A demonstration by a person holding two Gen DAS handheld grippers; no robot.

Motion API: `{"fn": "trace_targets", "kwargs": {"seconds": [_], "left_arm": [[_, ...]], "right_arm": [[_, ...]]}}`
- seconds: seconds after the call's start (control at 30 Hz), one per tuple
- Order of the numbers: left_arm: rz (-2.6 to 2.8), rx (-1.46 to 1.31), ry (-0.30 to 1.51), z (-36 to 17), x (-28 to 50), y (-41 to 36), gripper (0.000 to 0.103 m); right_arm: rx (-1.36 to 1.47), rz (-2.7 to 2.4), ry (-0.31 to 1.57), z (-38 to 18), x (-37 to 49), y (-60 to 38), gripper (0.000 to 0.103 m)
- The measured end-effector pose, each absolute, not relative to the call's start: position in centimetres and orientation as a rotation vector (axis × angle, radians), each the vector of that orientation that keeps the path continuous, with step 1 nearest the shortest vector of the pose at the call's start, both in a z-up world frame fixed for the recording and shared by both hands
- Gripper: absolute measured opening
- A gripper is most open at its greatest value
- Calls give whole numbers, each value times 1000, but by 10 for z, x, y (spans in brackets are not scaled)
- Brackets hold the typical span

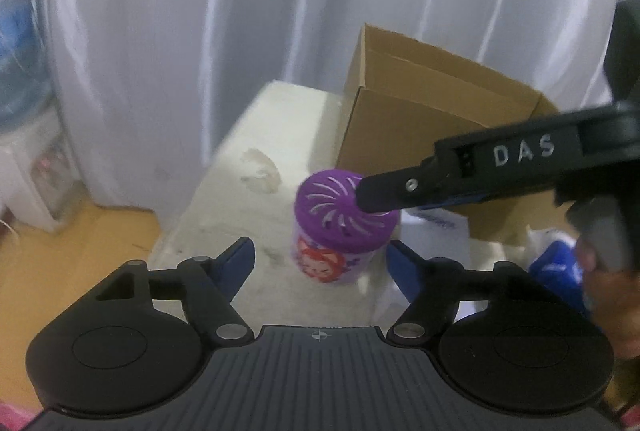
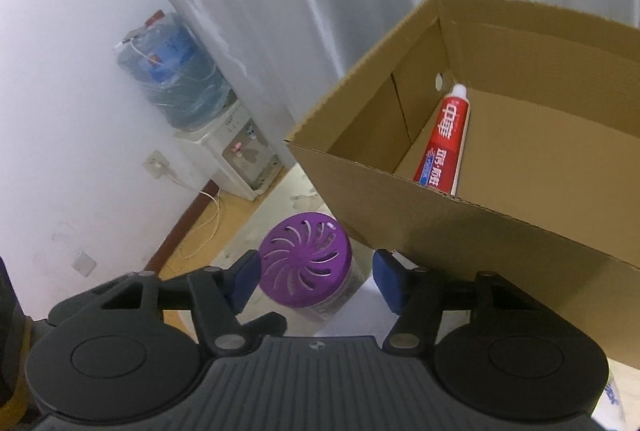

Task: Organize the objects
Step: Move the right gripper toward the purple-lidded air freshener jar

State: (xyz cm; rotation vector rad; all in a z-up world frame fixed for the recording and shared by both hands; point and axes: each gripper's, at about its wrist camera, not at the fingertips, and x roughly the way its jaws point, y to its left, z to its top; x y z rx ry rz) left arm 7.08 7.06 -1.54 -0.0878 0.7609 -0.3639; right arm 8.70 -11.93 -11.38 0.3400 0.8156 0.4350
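Both tools, left (image 1: 320, 263) and right (image 2: 316, 279), gape wide around the jar (image 2: 306, 263) beside the box (image 2: 440, 231).

Plain office-like room: water dispenser (image 2: 236, 151) against white wall (image 2: 60, 71), long white curtains (image 1: 200, 31).

Right gripper's finger (image 1: 400, 191) covers part of the purple lid (image 1: 340, 207), so contact there can't be judged. The box's near wall (image 2: 460, 227) hides the toothpaste tube's (image 2: 448, 135) lower end. Blue packaging (image 1: 556, 267) stays blurred, half covered.

1 jar (image 2: 306, 265), 1 box (image 2: 500, 231), 1 toothpaste (image 2: 444, 143)
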Motion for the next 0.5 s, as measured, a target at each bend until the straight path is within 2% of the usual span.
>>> {"fn": "trace_targets", "kwargs": {"seconds": [0.17,0.27,0.5], "left_arm": [[-404,-143,807,-26,85,71,64],[-414,-146,823,-31,89,67,56],[-398,-167,821,-32,92,69,50]], "right_arm": [[353,428,830,-119,96,-119,54],[368,428,855,-122,102,-117,41],[377,444,847,-121,101,-115,36]]}}
